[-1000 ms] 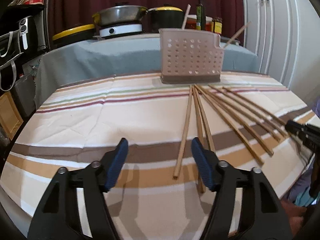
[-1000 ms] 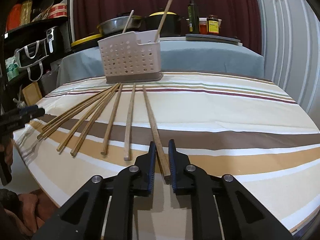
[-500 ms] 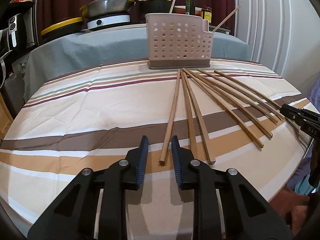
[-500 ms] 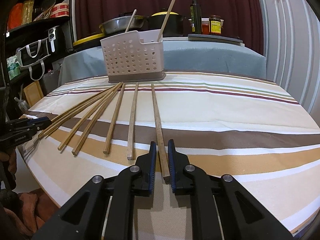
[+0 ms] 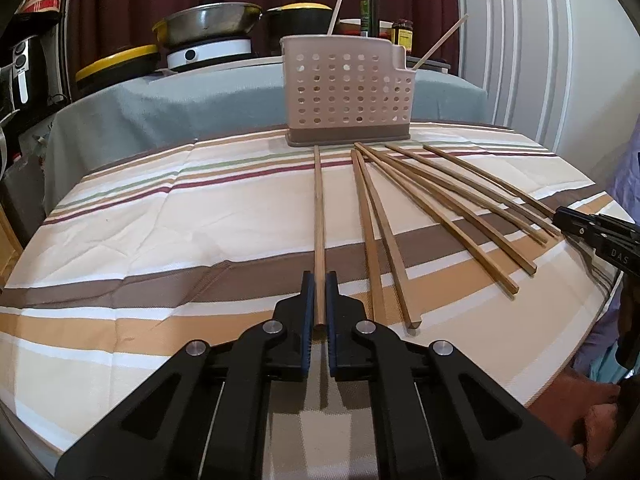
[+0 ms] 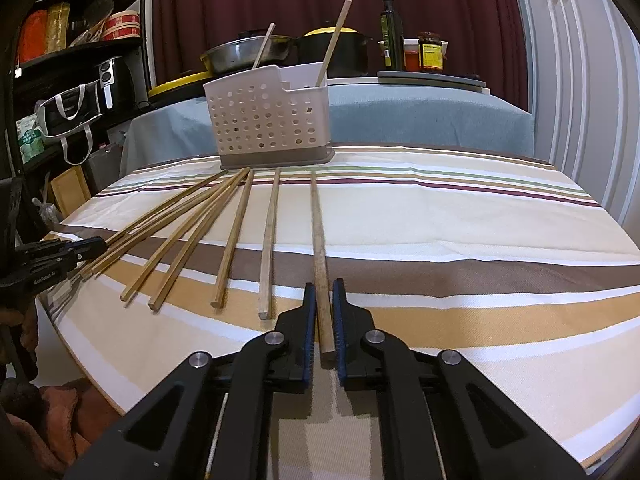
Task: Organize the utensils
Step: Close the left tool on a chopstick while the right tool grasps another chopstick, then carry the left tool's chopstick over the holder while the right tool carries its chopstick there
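Left claw (image 5: 317, 308) clamped on near end of one chopstick (image 5: 319, 216), lying on striped desk (image 5: 160, 216), far tip touching holder (image 5: 346, 92) base. Right claw (image 6: 322, 316) pinched around near end of another stick (image 6: 318, 240), rightmost of the fan (image 6: 224, 236) on desk. Two sticks (image 6: 334, 40) standing tilted in holder.

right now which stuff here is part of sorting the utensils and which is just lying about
Part of the job:
- loose chopsticks on the tablecloth
- perforated holder
- left gripper and right gripper, each shut on a chopstick

Just lying about:
- pans
- oil bottle
- sauce jar
- bag
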Available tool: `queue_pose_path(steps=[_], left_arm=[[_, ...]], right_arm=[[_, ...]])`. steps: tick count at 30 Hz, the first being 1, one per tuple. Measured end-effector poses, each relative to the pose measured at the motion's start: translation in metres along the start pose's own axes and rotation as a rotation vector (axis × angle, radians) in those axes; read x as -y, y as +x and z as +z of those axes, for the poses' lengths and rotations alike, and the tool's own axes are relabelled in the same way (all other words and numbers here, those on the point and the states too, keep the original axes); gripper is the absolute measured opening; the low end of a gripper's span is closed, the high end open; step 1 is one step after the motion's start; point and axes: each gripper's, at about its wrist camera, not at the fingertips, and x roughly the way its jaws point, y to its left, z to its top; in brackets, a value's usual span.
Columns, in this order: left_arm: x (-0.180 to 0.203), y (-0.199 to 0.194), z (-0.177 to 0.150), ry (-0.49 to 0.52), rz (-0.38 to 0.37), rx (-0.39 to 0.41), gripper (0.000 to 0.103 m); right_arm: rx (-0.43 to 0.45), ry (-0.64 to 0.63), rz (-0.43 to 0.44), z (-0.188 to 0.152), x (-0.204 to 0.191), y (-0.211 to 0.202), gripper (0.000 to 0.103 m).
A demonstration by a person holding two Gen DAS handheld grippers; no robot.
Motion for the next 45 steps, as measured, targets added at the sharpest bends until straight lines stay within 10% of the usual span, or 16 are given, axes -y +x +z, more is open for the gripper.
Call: queue_pose_path(steps=[31,45], left_arm=[[-0.018,-0.121,0.088,-0.068,0.04,0.29,0.006],[-0.035,-0.096,0.137,-0.096,0.033,0.306,0.006]], right_arm=[[0.247,-0.032,-0.044,0.091,-0.02,-0.086,0.007],[0.269,-0.047,-0.036,0.132,-0.011,-0.063,0.007]])
